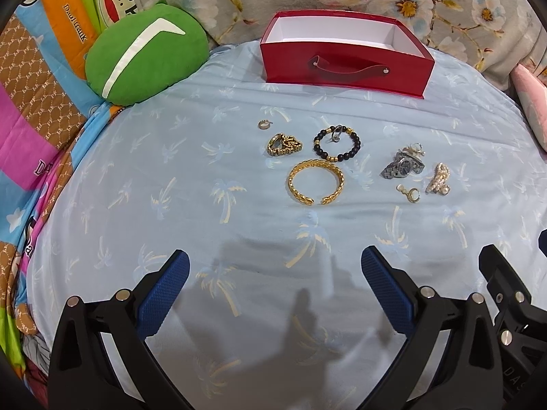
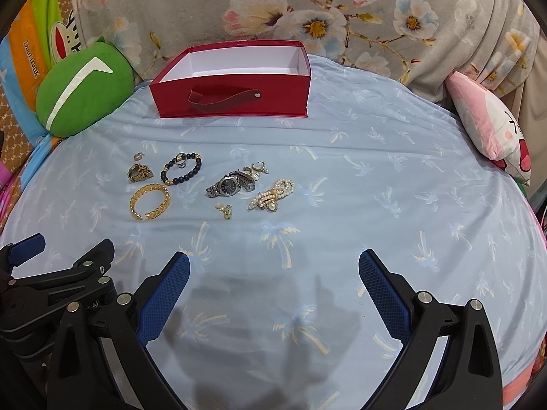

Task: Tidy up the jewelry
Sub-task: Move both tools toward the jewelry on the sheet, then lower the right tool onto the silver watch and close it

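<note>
Jewelry lies spread on a light blue palm-print cloth (image 1: 154, 184). I see a gold cuff bracelet (image 1: 315, 187) (image 2: 150, 201), a black bead bracelet (image 1: 337, 143) (image 2: 181, 168), a gold watch (image 1: 283, 144) (image 2: 139, 173), a small ring (image 1: 262, 124), a silver watch (image 1: 403, 165) (image 2: 229, 183), a pearl piece (image 1: 438, 178) (image 2: 271, 195) and a small earring (image 1: 409, 194) (image 2: 224, 211). An empty red box (image 1: 345, 65) (image 2: 236, 94) stands behind them. My left gripper (image 1: 275, 266) and right gripper (image 2: 273, 266) hover open in front of the jewelry, holding nothing.
A green cushion (image 1: 147, 58) (image 2: 83, 94) lies back left, a pink cushion (image 2: 492, 133) at the right. A floral blanket (image 2: 307, 17) rises behind the box. Colourful bedding (image 1: 34, 109) runs along the left edge. The right gripper's body (image 1: 506, 290) shows at the lower right of the left wrist view.
</note>
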Motion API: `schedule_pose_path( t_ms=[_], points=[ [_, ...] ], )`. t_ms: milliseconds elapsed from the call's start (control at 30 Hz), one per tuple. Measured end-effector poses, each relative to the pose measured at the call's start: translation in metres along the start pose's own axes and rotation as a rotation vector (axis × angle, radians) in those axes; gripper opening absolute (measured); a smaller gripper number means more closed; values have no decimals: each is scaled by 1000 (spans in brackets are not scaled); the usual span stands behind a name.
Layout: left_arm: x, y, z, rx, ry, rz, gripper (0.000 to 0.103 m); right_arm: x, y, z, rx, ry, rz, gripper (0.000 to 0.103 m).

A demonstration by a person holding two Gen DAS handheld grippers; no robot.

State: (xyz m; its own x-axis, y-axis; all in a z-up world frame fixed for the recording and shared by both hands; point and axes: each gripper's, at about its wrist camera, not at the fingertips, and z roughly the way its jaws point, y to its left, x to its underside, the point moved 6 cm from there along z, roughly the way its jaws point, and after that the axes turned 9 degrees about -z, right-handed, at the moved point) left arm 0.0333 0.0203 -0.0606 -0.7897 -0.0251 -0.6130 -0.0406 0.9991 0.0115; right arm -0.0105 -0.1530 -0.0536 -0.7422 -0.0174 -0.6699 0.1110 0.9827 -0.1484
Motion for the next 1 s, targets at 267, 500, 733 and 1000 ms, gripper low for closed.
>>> schedule_pose_path(
  t_ms=[267, 500, 733, 1000],
  points=[
    [0, -3, 10, 5, 17, 2, 98, -2, 0, 9, -2, 17, -6, 98],
    [-1, -1, 22, 11, 33, -7, 98, -5, 0, 23, -16, 36, 1, 98],
    [-14, 21, 42, -10, 44, -67, 98, -16, 9, 46, -62, 60, 4, 92],
    [-33, 54, 62, -42, 39, -112, 98, -39, 27, 86, -106, 90, 21, 78]
  ],
)
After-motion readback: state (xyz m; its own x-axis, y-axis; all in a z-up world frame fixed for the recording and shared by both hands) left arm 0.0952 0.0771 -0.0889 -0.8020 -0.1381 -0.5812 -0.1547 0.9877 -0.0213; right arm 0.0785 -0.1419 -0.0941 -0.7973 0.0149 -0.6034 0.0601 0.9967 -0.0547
